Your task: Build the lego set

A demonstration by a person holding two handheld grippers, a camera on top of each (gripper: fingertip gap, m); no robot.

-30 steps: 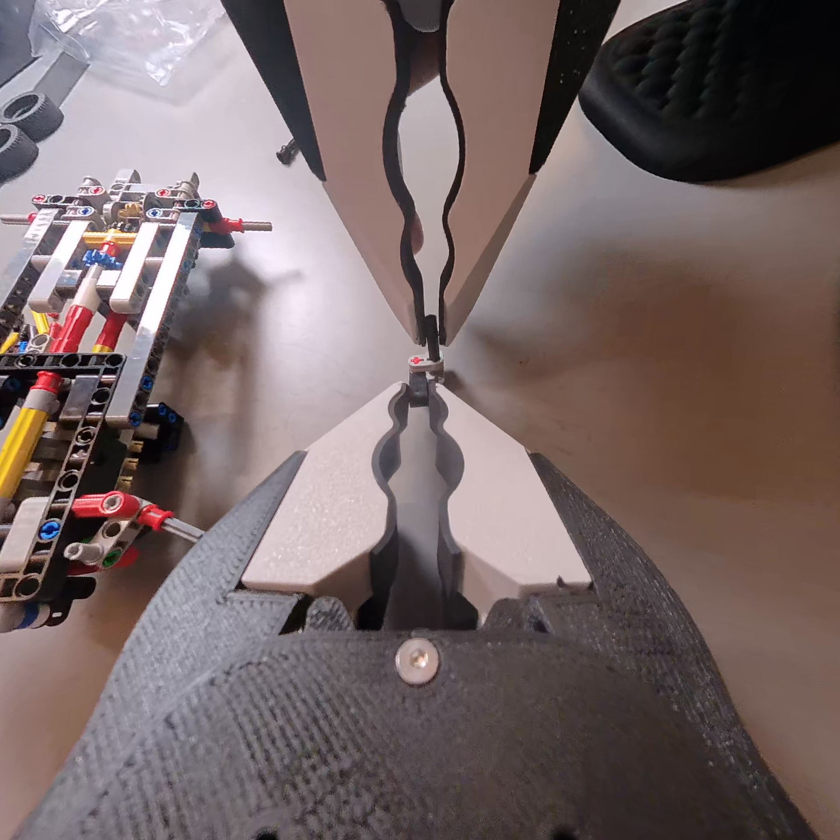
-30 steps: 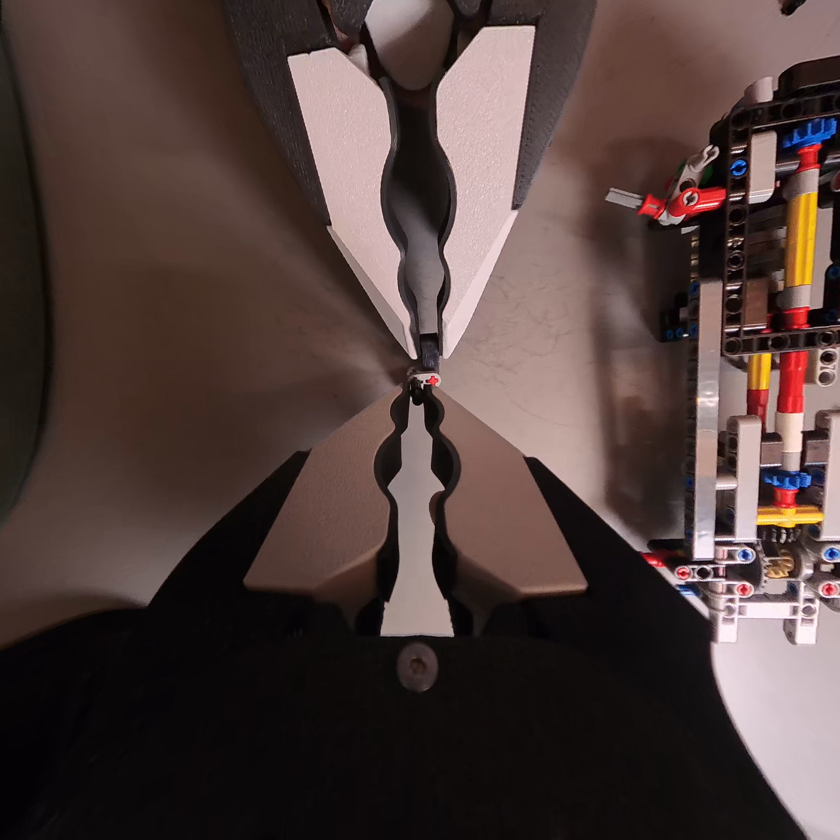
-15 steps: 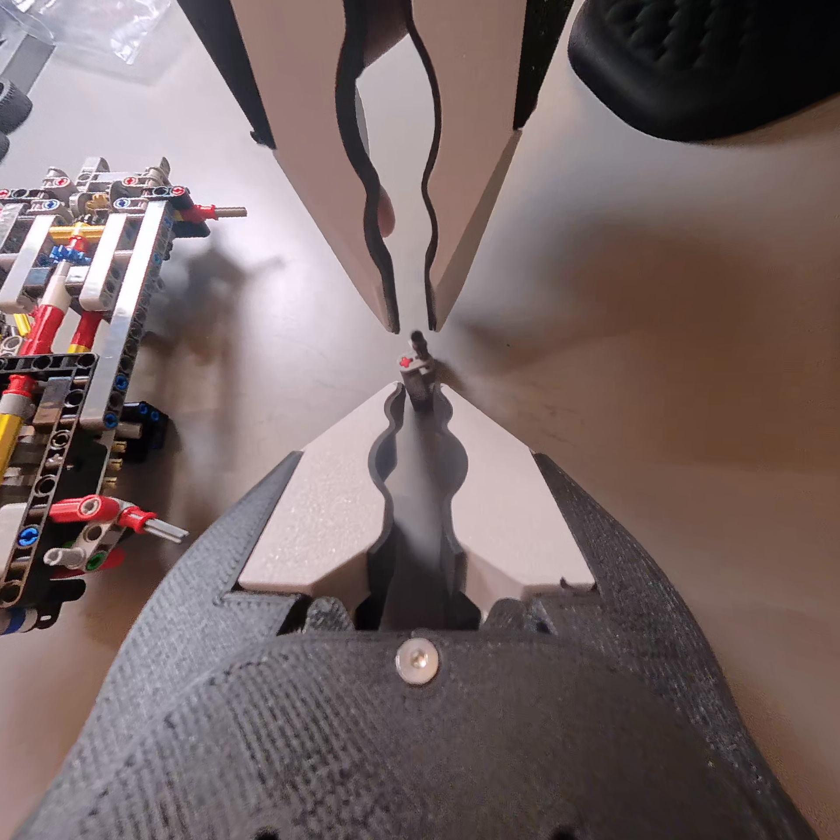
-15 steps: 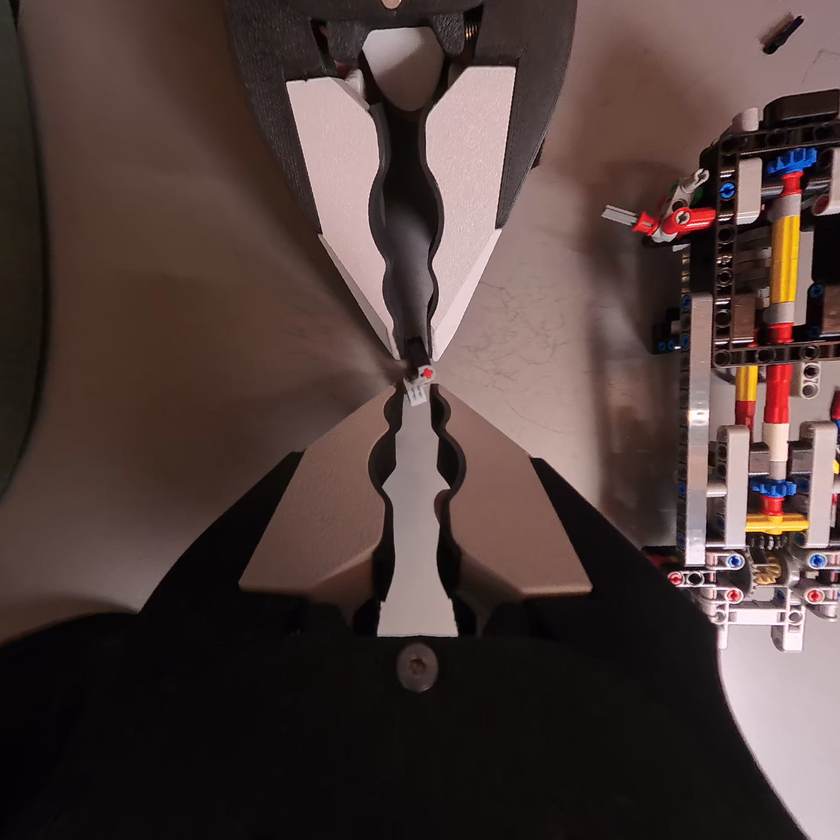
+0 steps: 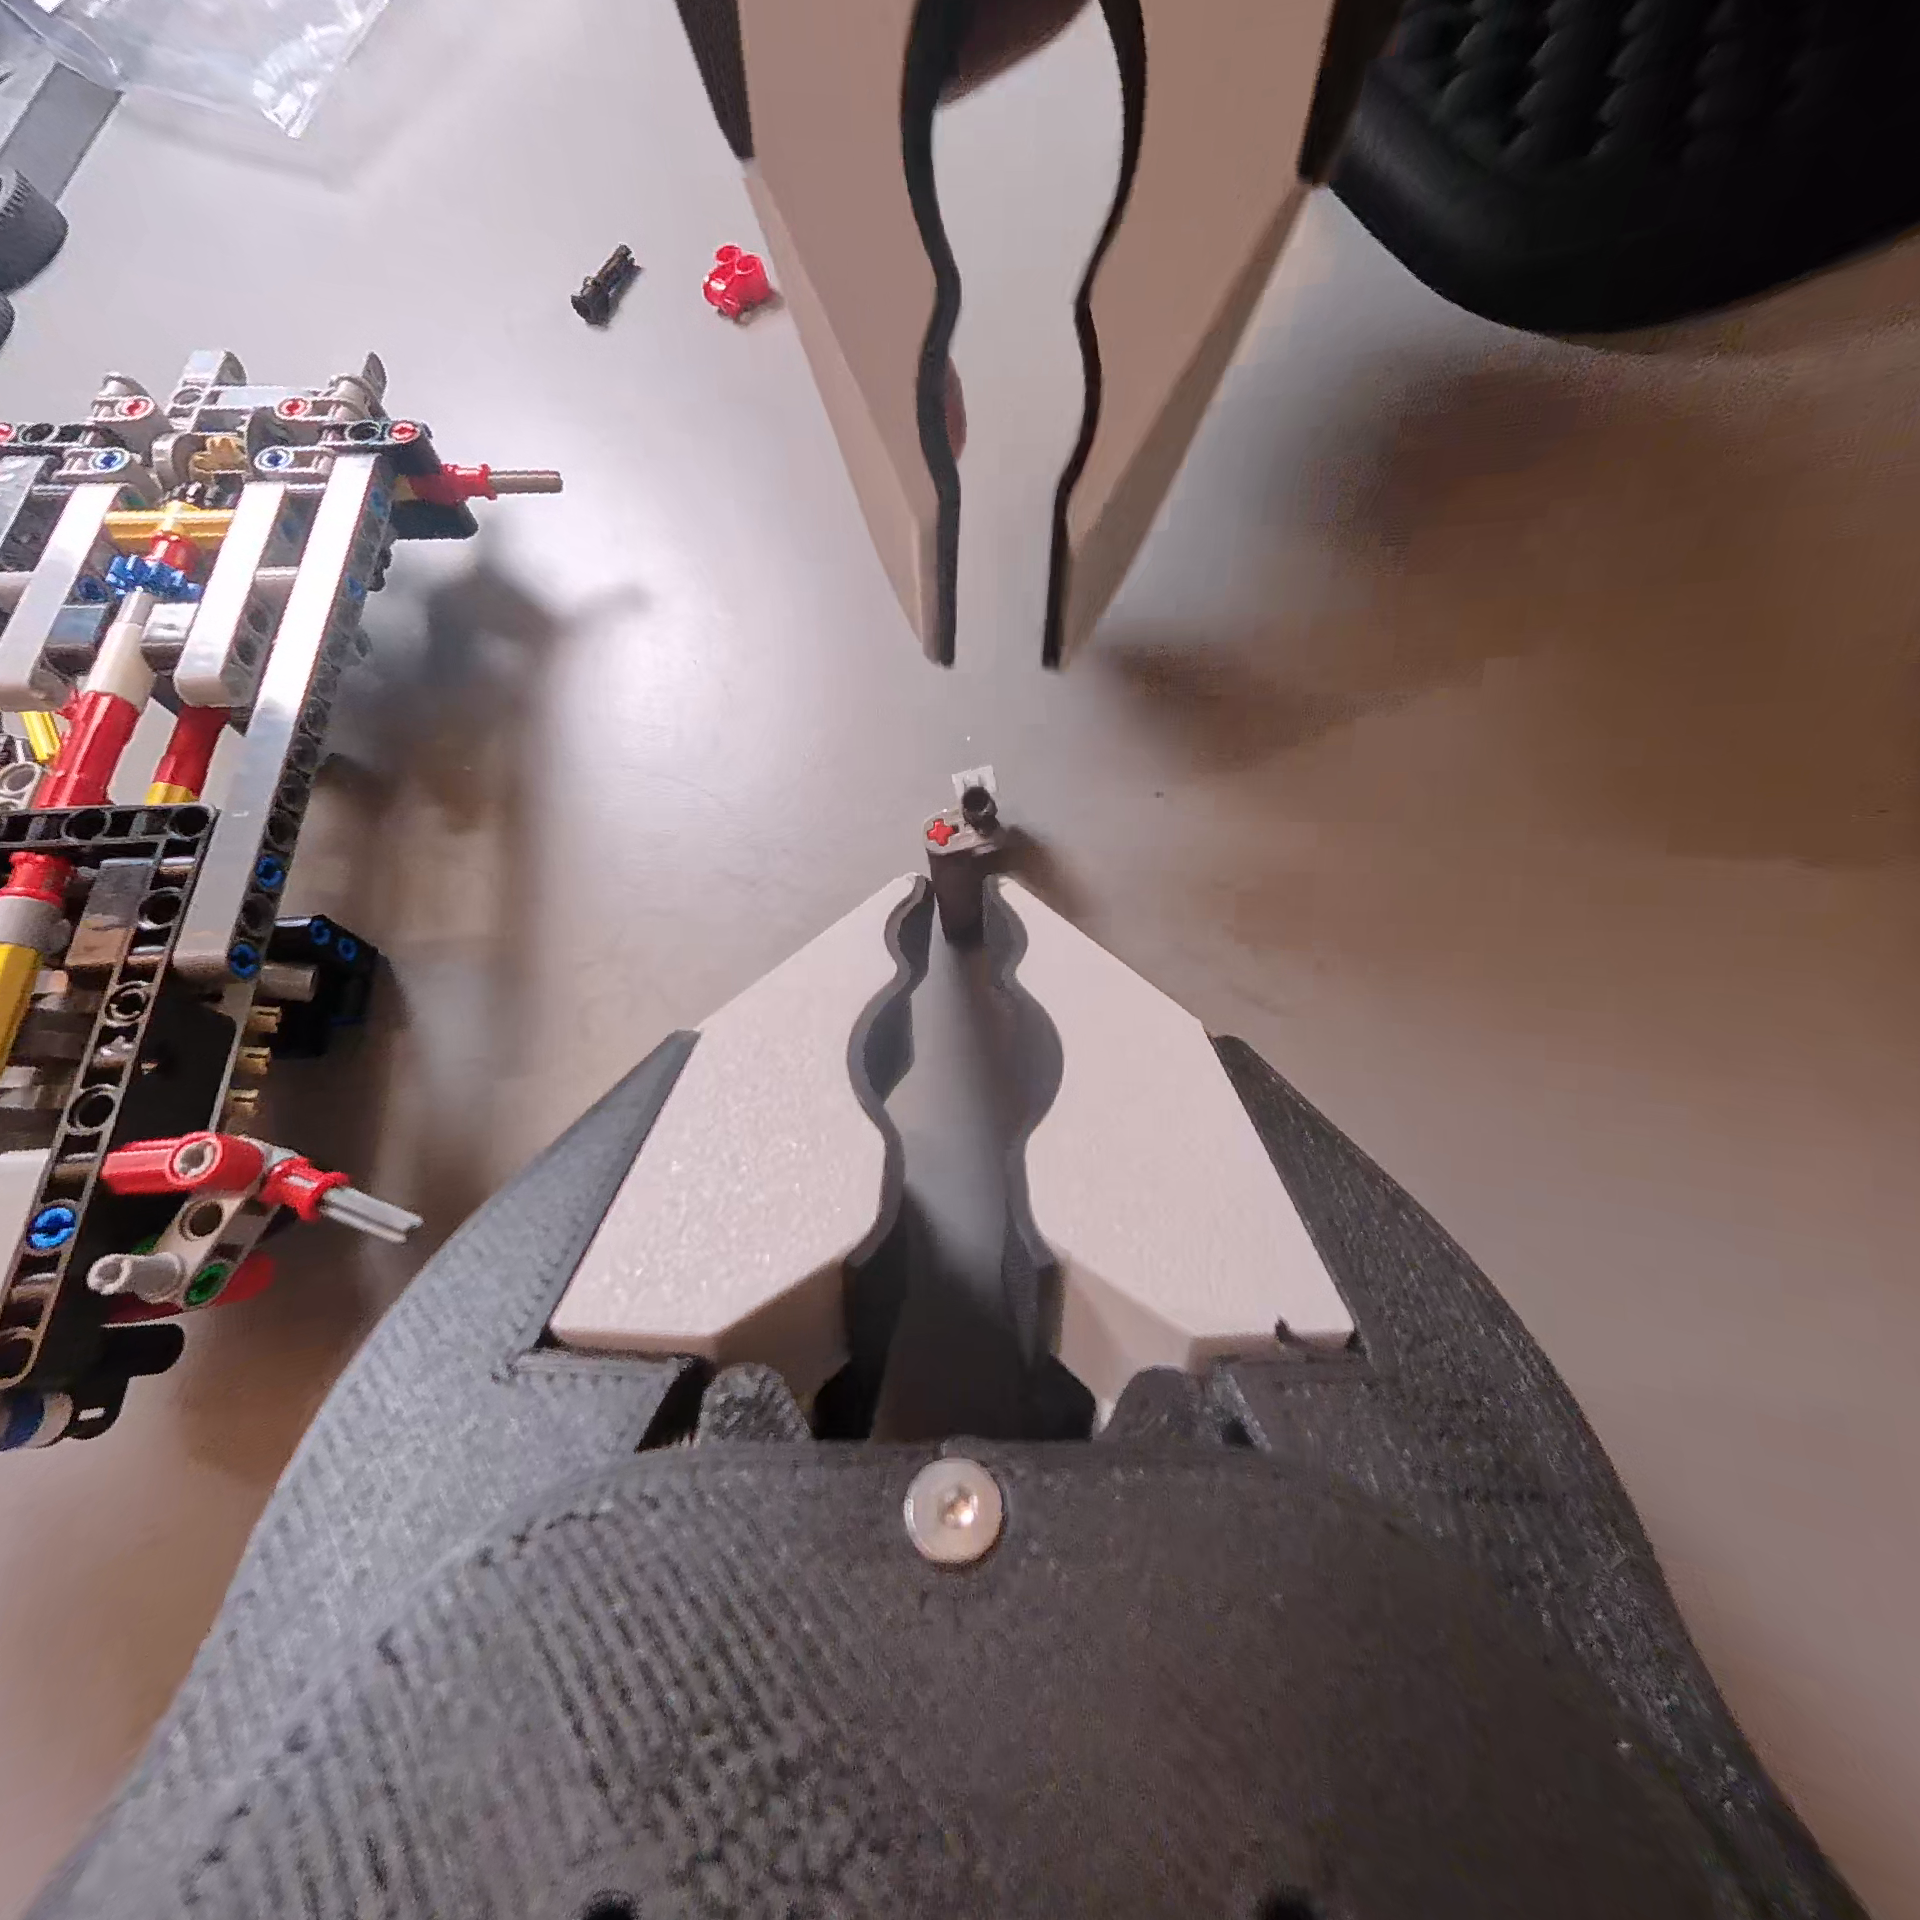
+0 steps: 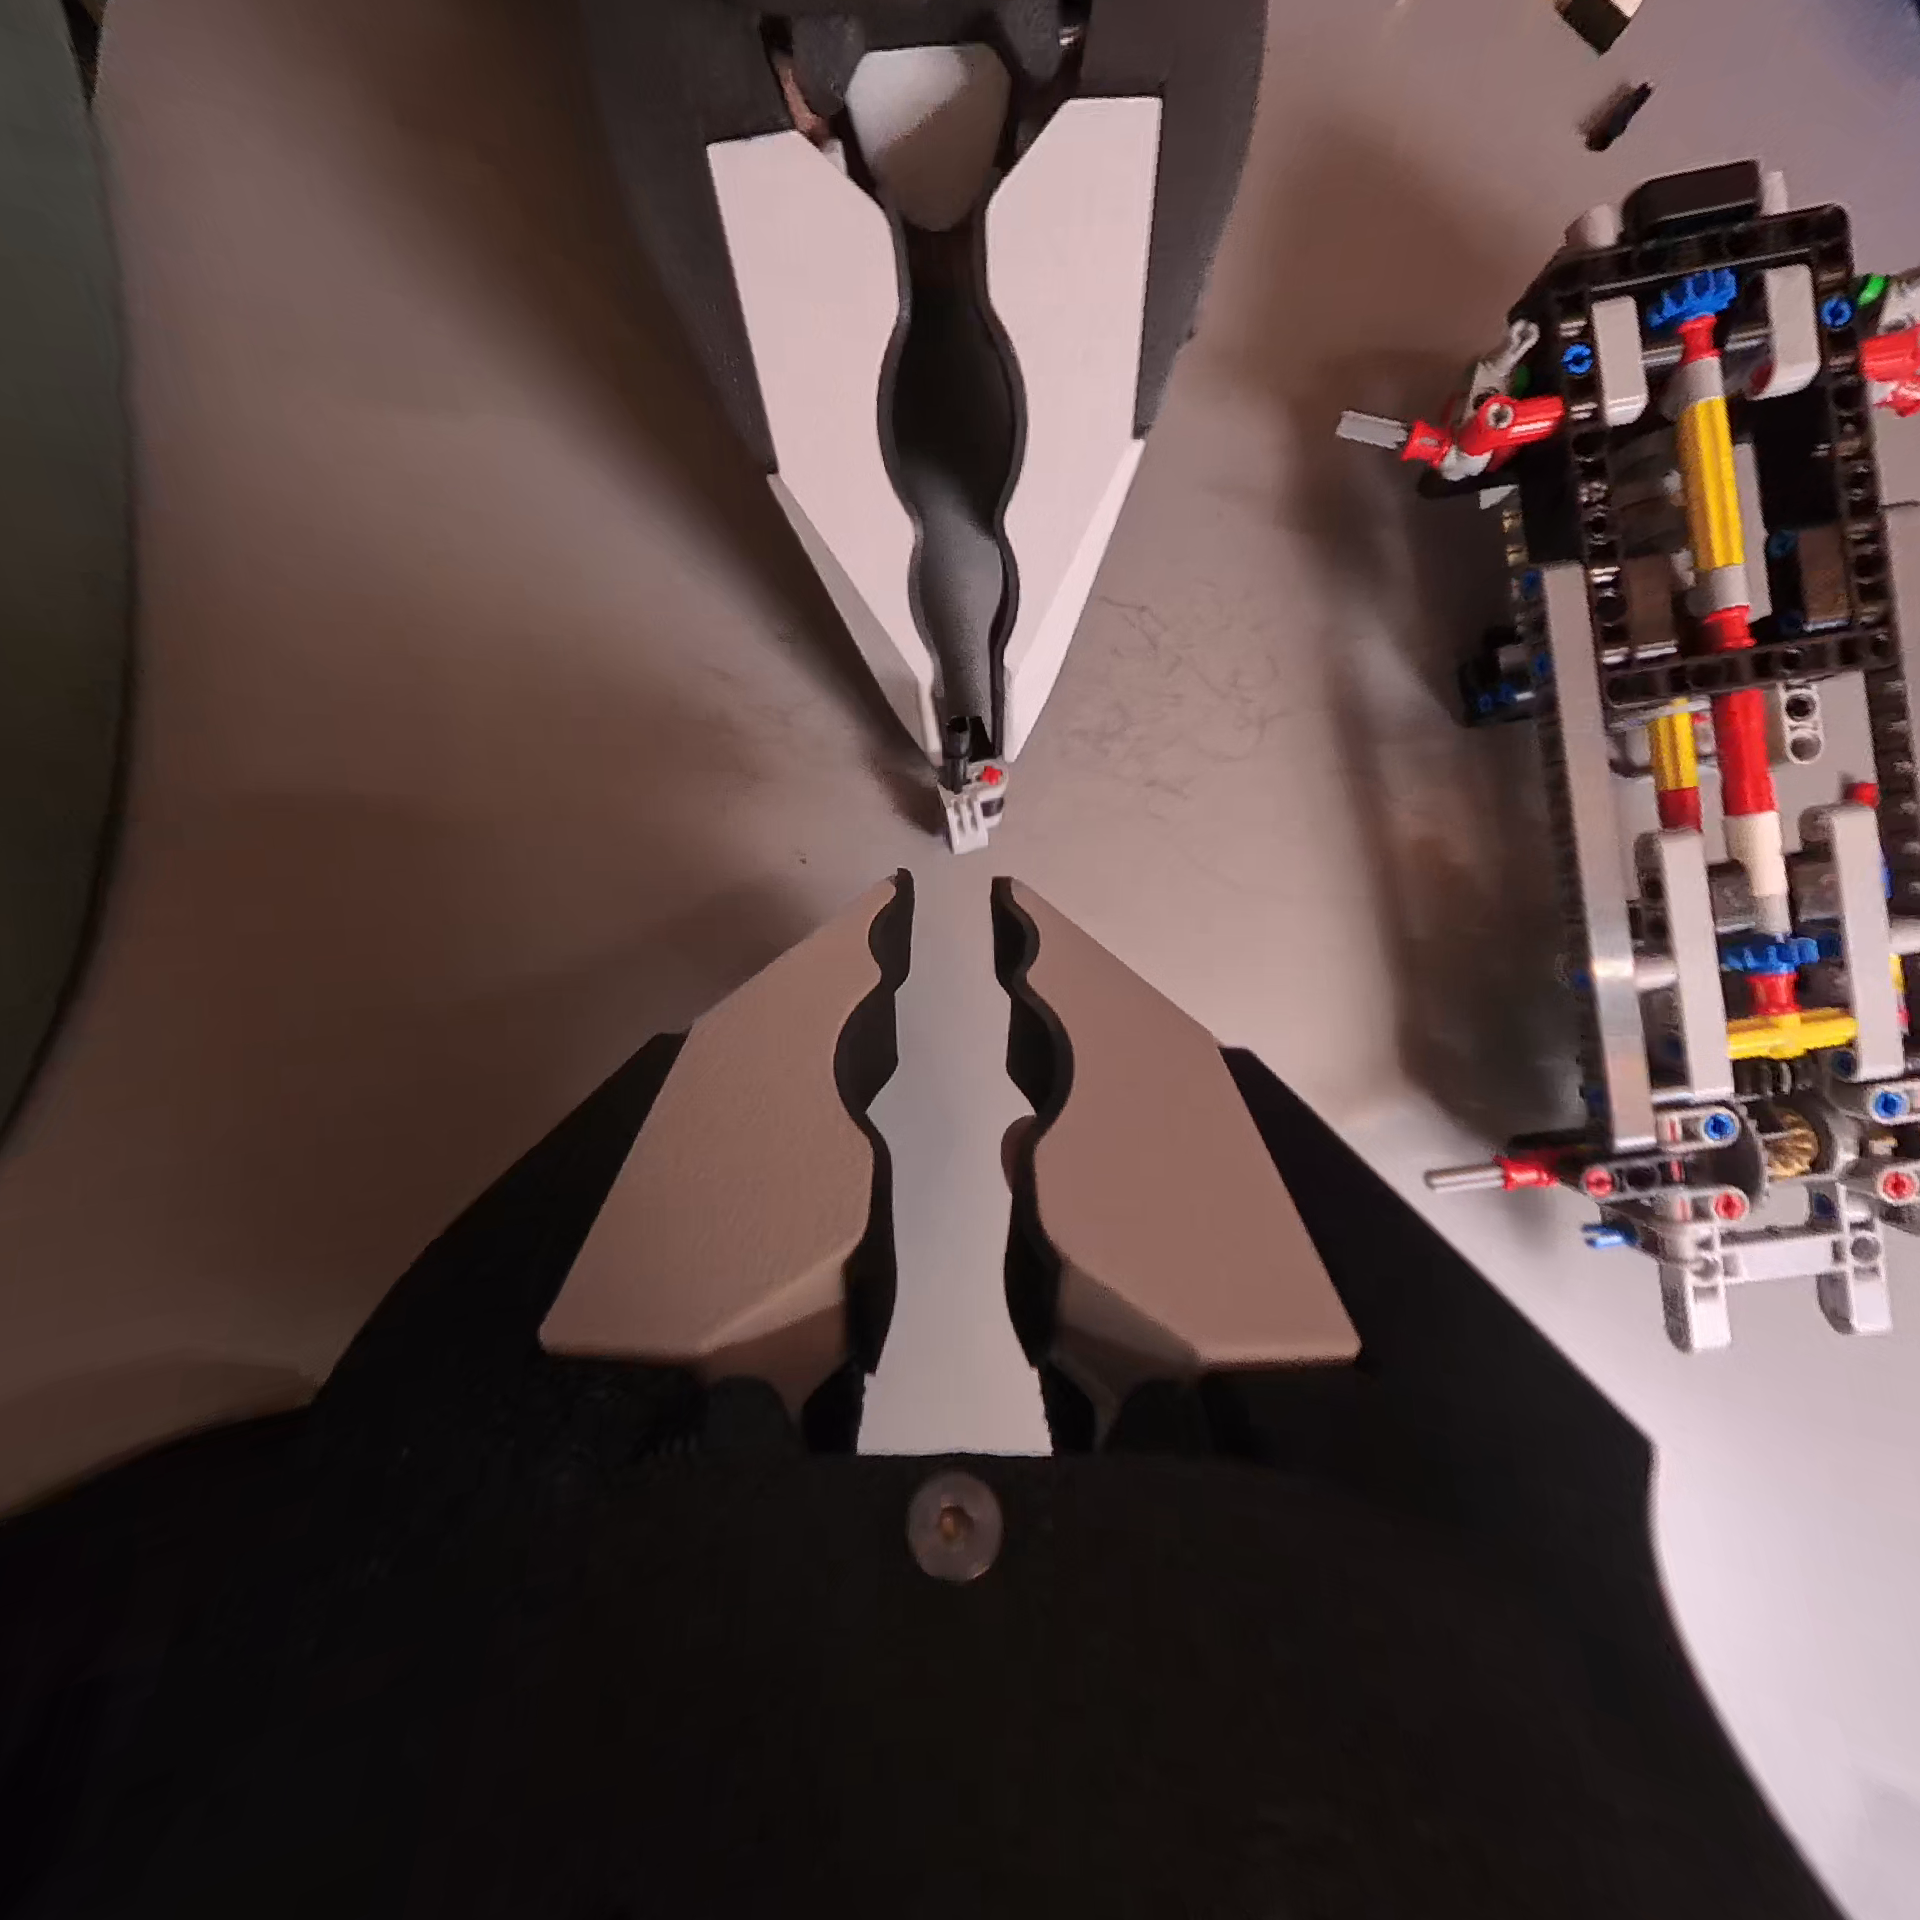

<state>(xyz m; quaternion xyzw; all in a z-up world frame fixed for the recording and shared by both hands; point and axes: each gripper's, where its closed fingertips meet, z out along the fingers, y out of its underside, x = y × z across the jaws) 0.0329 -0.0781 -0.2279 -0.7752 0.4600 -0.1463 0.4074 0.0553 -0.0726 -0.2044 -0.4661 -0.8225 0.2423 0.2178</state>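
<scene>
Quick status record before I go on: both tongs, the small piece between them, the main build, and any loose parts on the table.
left tongs: shut on small grey connector piece, held at the fingertips
right tongs: open, empty, facing the left tongs, clear of the piece
connector piece: grey with a red cross mark and a black pin
chassis build: on the table, untouched, to the left tongs' left
loose parts: red piece, black pin beyond the chassis

Lego chassis [image 5: 156, 831] cut off by the left edge; black wheels [image 5: 21, 223] barely showing at the corner. Small grey piece [image 5: 961, 831] too tiny to identify.
</scene>
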